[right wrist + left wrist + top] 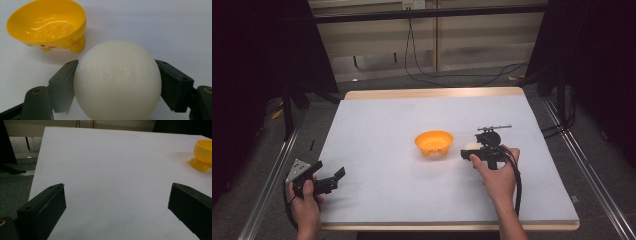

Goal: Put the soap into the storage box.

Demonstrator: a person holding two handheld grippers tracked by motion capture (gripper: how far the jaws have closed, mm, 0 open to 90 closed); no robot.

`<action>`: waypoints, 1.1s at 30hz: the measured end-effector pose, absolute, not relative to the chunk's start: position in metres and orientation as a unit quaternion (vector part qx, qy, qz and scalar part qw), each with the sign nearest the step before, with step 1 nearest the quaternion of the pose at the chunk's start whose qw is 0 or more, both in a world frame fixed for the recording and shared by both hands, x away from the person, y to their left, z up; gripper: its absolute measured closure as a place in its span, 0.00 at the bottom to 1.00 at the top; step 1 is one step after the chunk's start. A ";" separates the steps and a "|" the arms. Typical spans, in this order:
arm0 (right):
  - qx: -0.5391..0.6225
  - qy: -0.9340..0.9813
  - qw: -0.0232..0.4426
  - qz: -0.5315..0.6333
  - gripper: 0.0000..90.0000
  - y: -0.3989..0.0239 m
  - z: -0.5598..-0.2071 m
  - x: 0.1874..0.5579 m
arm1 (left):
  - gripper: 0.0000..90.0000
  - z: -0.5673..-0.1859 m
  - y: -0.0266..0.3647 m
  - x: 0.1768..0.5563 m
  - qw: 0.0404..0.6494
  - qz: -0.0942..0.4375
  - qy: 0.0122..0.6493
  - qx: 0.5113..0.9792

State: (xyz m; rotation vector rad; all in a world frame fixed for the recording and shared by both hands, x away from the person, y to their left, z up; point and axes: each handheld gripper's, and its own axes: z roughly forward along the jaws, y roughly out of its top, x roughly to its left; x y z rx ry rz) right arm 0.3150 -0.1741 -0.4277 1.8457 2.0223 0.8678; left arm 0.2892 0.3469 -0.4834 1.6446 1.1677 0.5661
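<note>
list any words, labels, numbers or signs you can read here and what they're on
None: no readable text stands on anything here.
The yellow bowl bears small coloured dots on its outer rim, a decoration and not letters.
The white ball in the right claw is plain.
The white table carries no markings.
The left claw has bare black jaws.
A pale plate on the far wall is too small to read.

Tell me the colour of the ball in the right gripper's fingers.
White, slightly creamy; the ball shows best in the right gripper view.
</note>
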 end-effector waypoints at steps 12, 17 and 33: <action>0.630 0.701 0.132 0.306 0.26 -0.162 -0.420 0.321 | 0.01 -0.483 0.346 0.289 0.498 0.235 0.481 0.682; 0.630 0.702 0.131 0.305 0.26 -0.158 -0.418 0.323 | 0.01 -0.483 0.346 0.290 0.498 0.235 0.481 0.683; 0.619 0.709 0.133 0.309 0.26 -0.143 -0.411 0.333 | 0.01 -0.483 0.346 0.290 0.496 0.236 0.481 0.683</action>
